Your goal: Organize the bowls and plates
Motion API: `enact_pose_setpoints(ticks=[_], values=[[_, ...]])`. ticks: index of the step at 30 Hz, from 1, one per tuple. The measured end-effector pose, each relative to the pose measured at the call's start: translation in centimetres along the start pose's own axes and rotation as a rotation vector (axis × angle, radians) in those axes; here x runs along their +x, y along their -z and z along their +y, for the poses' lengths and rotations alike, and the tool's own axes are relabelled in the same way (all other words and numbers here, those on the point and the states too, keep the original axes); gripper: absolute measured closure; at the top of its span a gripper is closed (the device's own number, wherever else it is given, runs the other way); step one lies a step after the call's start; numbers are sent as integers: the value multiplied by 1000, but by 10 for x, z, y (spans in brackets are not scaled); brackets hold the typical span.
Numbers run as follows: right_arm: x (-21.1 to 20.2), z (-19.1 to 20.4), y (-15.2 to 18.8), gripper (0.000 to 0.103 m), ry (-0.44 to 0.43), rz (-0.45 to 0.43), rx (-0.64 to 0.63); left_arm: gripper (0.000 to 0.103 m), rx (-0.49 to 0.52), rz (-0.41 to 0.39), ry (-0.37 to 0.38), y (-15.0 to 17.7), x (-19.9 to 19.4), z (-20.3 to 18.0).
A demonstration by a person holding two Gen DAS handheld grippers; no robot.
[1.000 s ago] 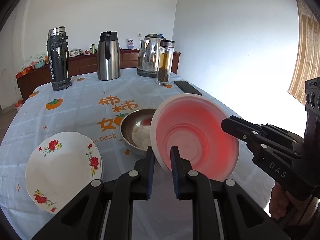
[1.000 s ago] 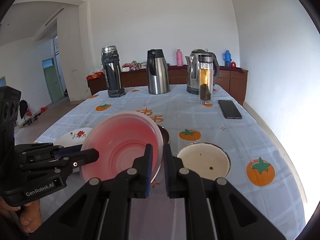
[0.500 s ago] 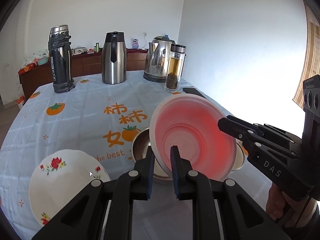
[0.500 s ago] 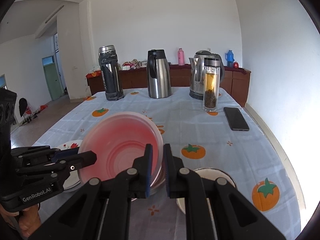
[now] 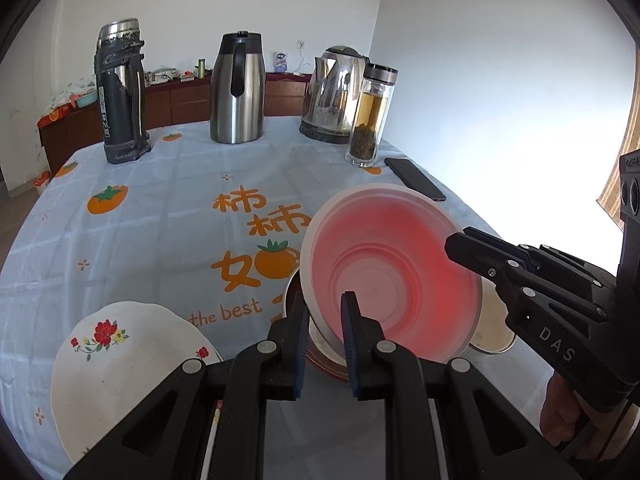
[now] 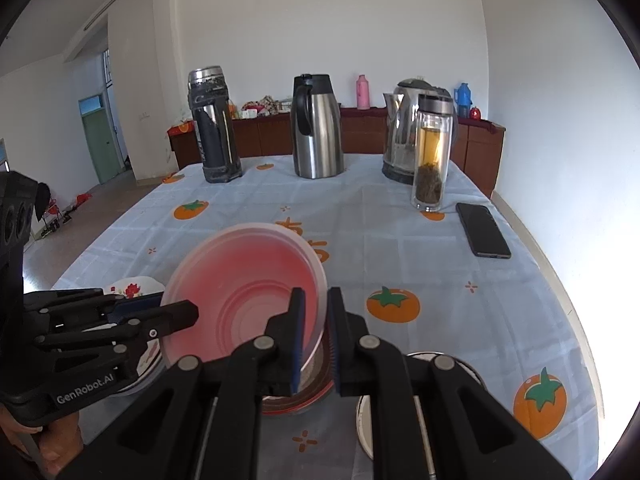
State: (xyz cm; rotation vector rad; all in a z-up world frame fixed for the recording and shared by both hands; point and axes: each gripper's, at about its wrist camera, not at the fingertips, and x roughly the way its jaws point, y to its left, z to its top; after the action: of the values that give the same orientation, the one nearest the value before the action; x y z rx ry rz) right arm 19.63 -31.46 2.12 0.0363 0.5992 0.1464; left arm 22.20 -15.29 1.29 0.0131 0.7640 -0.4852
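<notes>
Both tongs, left tongs (image 5: 324, 334) and right tongs (image 6: 316, 338), are clamped narrow on opposite rims of the pink bowl (image 5: 390, 276), held tilted above a metal bowl (image 5: 294, 292) on the surface (image 5: 168, 216). Nesting appears under way, not finished. Just beside lie a floral plate (image 5: 128, 380) and a cream dish (image 5: 494, 328), both unstacked. Flasks stand beyond.
</notes>
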Motion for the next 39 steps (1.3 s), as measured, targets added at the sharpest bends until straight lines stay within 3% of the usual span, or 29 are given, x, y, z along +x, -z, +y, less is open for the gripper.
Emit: enact_pose_setpoints(ticks=[9, 13, 39], values=[[15, -8, 1, 91, -1, 72, 24, 85, -21, -5, 86, -2, 6, 9], [20, -10, 1, 91, 5, 95, 23, 85, -55, 36, 131, 1, 17, 16], [39, -11, 3, 90, 6, 162, 21, 85, -51, 84, 121, 6, 28, 16]])
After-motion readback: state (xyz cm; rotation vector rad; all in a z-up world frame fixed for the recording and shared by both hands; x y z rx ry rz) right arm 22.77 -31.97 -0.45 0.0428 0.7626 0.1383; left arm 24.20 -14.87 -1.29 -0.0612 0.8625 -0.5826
